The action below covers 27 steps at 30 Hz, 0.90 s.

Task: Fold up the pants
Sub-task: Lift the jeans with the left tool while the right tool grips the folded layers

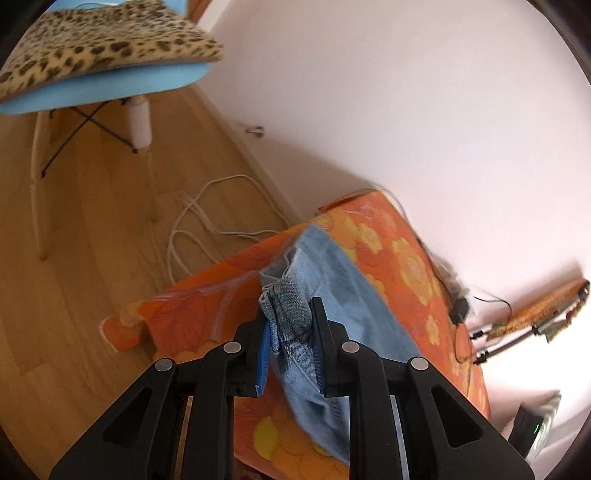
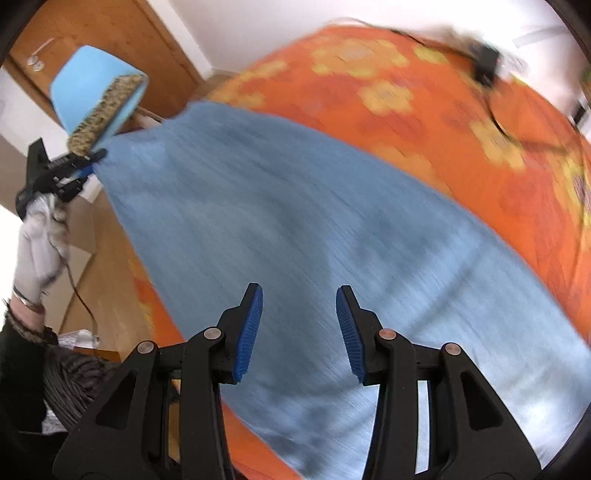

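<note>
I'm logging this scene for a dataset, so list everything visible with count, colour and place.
jeans: one, light blue denim, spread on the bedspread, one end lifted
bedspread: one, orange with yellow flowers, under the jeans
chair: one, light blue, on the wooden floor
cushion: one, leopard print, on the chair
cables: white, on the floor
door: one, wooden, behind the chair
left gripper: black, blue pads, clamping denim
right gripper: black, blue pads, open above the jeans
gloved hand: one, white glove, holding the left gripper

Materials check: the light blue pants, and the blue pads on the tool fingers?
Light blue pants: likely denim; woven twill texture, faded wash, stitched seams at the gripped edge. Blue ribbed pads on the right tool: probably rubber or soft plastic; matte, with fine ridges.
</note>
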Each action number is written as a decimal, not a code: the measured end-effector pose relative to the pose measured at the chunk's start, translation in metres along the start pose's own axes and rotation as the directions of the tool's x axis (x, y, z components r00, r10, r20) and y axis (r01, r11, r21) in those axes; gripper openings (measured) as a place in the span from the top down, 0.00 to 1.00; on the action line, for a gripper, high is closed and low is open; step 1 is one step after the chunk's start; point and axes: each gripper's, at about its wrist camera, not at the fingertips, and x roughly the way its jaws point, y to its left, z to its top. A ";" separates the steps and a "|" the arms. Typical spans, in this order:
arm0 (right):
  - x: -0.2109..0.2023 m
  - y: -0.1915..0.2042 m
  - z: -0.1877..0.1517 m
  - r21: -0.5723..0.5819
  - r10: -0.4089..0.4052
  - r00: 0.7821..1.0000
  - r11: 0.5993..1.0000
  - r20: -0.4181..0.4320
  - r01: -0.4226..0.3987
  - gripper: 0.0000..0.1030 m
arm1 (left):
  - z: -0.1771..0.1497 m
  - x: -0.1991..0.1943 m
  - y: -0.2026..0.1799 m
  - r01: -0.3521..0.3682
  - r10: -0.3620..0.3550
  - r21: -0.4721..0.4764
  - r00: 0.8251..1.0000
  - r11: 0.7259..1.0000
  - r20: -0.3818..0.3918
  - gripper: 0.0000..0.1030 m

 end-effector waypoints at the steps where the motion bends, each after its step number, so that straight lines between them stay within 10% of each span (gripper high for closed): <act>1: -0.001 0.010 0.012 -0.011 0.017 1.000 1.000 0.012 -0.017 0.56 | -0.003 0.000 -0.004 0.012 -0.012 0.006 1.000 1.000 -0.002 0.83; 13: 0.070 0.142 0.173 -0.041 0.249 0.967 0.967 -0.052 -0.252 0.44 | -0.037 -0.011 -0.066 0.108 -0.104 0.247 0.994 0.963 -0.028 0.83; 27: 0.187 0.250 0.207 -0.418 -0.161 0.949 0.908 -0.271 0.035 0.44 | -0.048 -0.003 -0.081 0.117 -0.103 0.336 0.993 0.935 -0.061 0.83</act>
